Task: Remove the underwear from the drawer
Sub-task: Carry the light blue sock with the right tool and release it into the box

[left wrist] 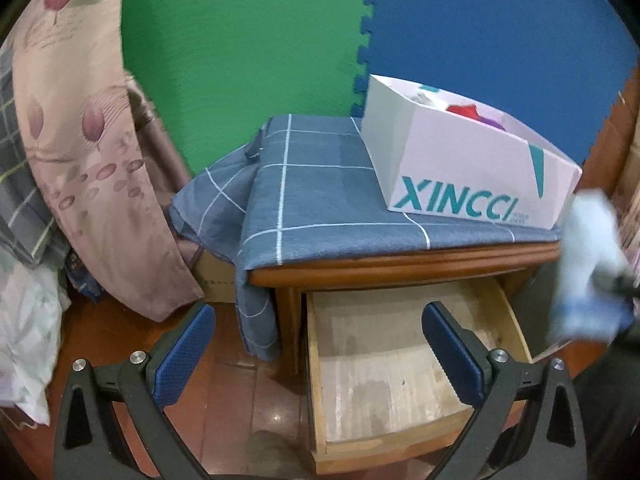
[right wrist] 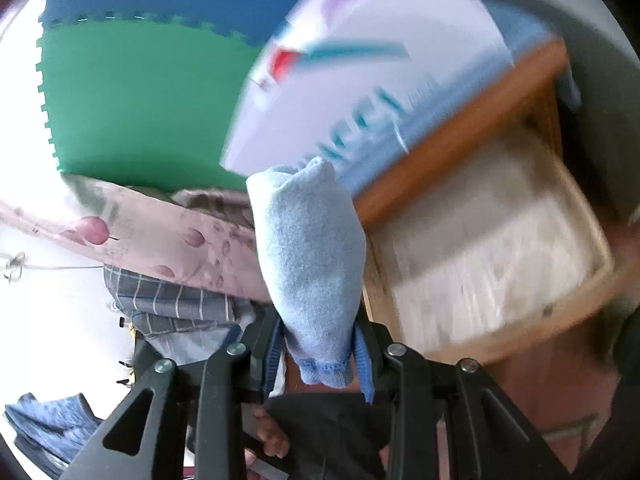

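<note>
Right wrist view: right gripper (right wrist: 318,354) is pinching light-blue underwear (right wrist: 310,256) between its jaws; left gripper (left wrist: 320,340) is hanging spread wide, with the bare drawer (left wrist: 380,364) beyond its jaws.

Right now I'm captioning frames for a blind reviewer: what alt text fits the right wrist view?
The right gripper clamps a rolled light-blue fabric piece, raised in front of a blurred white box and an open wooden drawer that looks empty.

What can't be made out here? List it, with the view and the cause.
- Box contents: left wrist view, its walls hide all but red and purple bits.
- Light blue garment: blurred at the left wrist view's right edge.
- Drawer interior: motion-blurred in the right wrist view.
</note>
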Action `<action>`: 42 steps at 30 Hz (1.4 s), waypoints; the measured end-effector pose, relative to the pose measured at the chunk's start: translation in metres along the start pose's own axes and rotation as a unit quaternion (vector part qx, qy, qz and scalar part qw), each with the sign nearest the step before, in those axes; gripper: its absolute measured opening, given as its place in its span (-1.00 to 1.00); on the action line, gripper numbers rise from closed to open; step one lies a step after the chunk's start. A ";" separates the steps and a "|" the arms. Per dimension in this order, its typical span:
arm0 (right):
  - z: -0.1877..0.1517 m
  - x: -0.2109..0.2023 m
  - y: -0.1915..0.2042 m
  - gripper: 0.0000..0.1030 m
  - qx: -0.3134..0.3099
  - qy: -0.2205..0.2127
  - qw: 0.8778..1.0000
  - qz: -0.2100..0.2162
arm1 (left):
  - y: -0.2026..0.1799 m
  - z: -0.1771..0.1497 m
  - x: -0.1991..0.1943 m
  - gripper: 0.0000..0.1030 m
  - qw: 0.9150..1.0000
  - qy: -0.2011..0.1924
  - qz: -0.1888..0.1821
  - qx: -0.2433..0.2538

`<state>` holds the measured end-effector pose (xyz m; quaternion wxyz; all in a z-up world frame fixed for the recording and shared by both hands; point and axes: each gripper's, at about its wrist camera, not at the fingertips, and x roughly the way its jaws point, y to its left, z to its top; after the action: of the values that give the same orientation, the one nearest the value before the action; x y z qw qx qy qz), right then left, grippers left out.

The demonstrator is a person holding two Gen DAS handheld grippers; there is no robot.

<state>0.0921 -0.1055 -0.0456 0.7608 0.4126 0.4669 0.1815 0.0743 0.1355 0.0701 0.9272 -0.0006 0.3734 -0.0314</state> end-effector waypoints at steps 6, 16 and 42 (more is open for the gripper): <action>0.032 -0.043 0.044 -0.40 -0.061 -0.055 0.997 -0.002 | -0.013 0.002 0.008 1.00 1.000 0.015 -0.002 0.014; 0.090 -0.071 0.085 -0.39 -0.117 -0.113 0.986 -0.028 | -0.025 0.004 0.013 1.00 0.999 0.027 0.007 0.027; 0.225 0.027 0.116 -0.39 -0.206 -0.088 0.955 -0.192 | -0.035 0.004 0.024 0.99 0.998 0.047 -0.024 0.022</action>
<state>0.3115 -0.1220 0.0824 0.8880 0.1639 0.4209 0.0865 0.0923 0.0991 0.0576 0.9073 0.0121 0.4159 -0.0616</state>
